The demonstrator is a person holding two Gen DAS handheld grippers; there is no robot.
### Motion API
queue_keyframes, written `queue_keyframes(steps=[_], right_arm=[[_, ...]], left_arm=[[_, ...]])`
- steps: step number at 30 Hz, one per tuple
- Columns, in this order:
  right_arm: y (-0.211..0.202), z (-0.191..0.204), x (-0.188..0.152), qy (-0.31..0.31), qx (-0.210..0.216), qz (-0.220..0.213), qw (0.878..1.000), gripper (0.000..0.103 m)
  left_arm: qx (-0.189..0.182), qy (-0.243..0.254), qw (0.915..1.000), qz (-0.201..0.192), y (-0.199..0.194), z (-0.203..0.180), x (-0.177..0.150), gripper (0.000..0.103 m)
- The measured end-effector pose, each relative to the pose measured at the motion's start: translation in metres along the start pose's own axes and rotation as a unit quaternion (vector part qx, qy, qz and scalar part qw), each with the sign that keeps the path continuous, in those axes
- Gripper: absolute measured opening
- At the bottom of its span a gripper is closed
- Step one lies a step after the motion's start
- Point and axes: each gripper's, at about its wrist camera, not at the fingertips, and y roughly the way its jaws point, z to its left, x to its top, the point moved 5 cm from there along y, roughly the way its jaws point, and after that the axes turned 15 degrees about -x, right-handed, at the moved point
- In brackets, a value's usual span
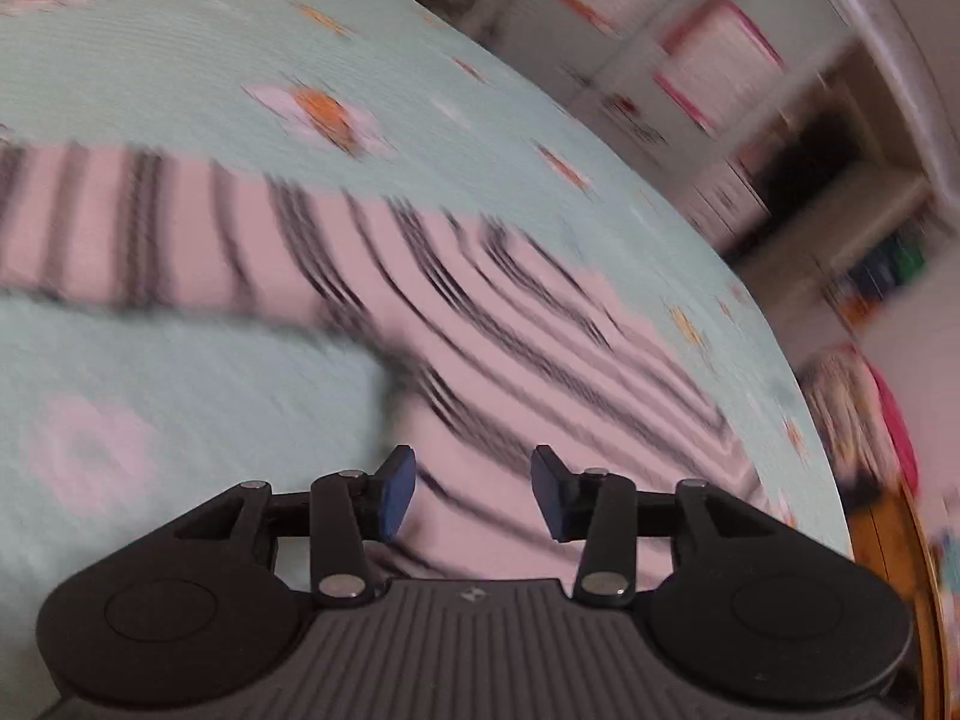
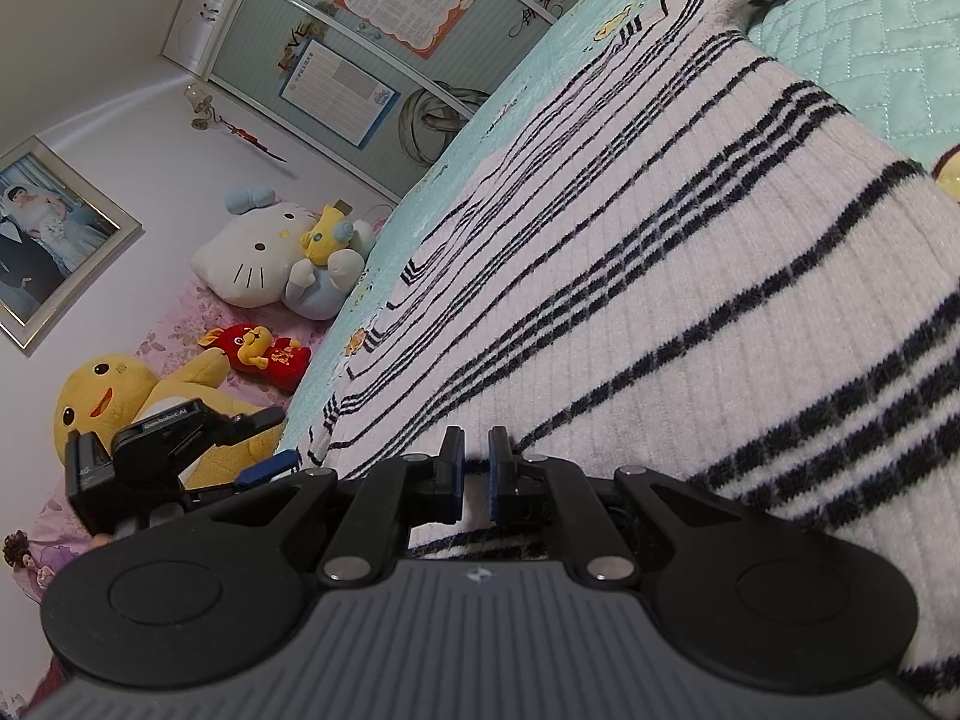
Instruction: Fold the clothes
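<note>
The striped sweater (image 2: 660, 276) lies spread on the bed (image 1: 180, 90) — left view motion-blurred. Right hand-held gripper (image 2: 475, 474) pinches its edge, the contact partly hidden; left hand-held gripper (image 1: 474, 492) stands open above it — empty.

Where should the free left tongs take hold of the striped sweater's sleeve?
Probably at the sleeve end, coming from above: it lies flat, stretched sideways across the bedspread, clear of the body. The left tongs are open and empty.
</note>
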Motion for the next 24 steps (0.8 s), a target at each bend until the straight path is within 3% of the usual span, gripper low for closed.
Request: queue_keyframes(steps=[2,4,7,8,12,14,15,16,20,24], right_arm=[[0.0,0.0,0.0,0.0,0.0,0.0,1.0,0.006],[0.0,0.0,0.0,0.0,0.001,0.001,1.0,0.007],[0.0,-0.001,0.001,-0.001,0.002,0.001,1.0,0.007],[0.0,-0.001,0.001,-0.001,0.002,0.001,1.0,0.007],[0.0,-0.001,0.0,0.0,0.002,0.001,1.0,0.007],[0.001,-0.001,0.0,-0.001,0.002,0.001,1.0,0.007],[0.001,-0.001,0.0,-0.001,0.002,0.001,1.0,0.007],[0.001,-0.001,0.0,-0.001,0.001,0.001,1.0,0.007],[0.0,-0.001,-0.001,-0.002,0.0,0.001,1.0,0.007],[0.0,0.0,-0.001,-0.003,-0.002,0.002,1.0,0.007]], left_arm=[[0.035,-0.013,0.999,0.026,0.017,0.013,-0.018,0.044],[0.038,-0.029,0.9988,0.001,0.017,0.028,-0.024,0.025],[0.032,-0.072,0.9969,-0.002,0.01,0.036,-0.018,0.021],[0.03,-0.069,0.9972,-0.006,0.006,0.032,-0.016,0.022],[0.051,-0.005,0.9986,-0.013,-0.003,0.012,-0.017,0.044],[0.086,-0.003,0.9963,-0.005,0.001,0.023,-0.021,0.038],[0.089,-0.007,0.996,-0.011,0.002,0.03,-0.019,0.029],[0.091,-0.005,0.9957,-0.016,-0.001,0.033,-0.018,0.026],[0.084,-0.003,0.9961,-0.024,-0.016,0.024,-0.02,0.027],[0.086,0.031,0.9947,-0.046,-0.031,0.009,-0.023,0.043]])
